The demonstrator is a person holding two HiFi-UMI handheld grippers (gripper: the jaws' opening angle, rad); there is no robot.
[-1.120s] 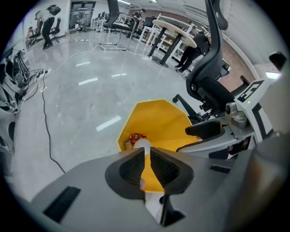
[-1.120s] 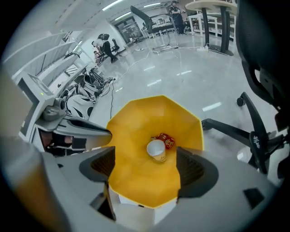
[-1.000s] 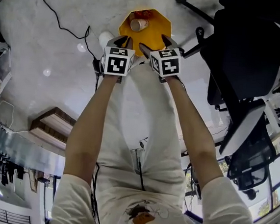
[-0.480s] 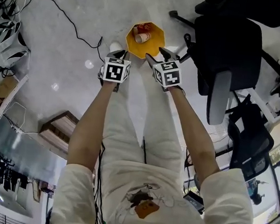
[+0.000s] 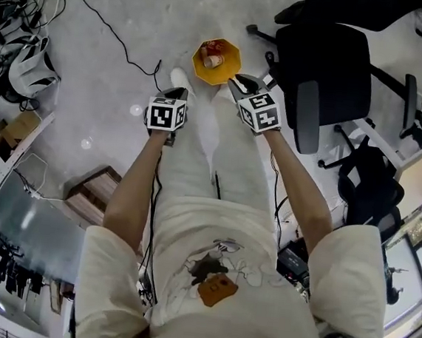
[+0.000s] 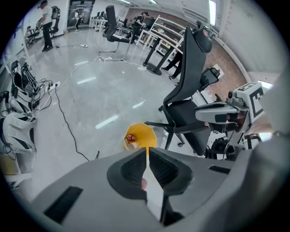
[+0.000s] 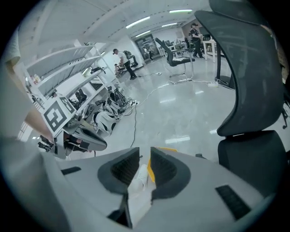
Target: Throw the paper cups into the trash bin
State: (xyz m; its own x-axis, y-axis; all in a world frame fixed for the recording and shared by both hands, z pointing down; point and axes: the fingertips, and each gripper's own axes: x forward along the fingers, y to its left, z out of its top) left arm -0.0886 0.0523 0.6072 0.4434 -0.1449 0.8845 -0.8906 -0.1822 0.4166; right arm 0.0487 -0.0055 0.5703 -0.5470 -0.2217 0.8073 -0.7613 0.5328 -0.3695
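Far below, the bin (image 5: pixel 228 71) holding paper cups (image 5: pixel 211 56) lay nearer the right gripper (image 5: pixel 249 82), whose empty jaws had just been closing narrow; the left gripper (image 5: pixel 180 93) was pinched together, empty.

In the head view, the paper cups (image 5: pixel 213 56) inside the yellow trash bin (image 5: pixel 205 73), near the top centre, are too small to count. Some red print shows on one, but it cannot be read. A white shoe (image 5: pixel 178 75) just left of the bin is partly hidden behind the left gripper (image 5: pixel 180 93). The black office chair (image 5: pixel 322 60) in the upper right is cut off by the top edge. In the left gripper view, the lower side of the bin is covered by that gripper's own body. The people (image 6: pixel 45 20) in the upper left are too small to tell more.
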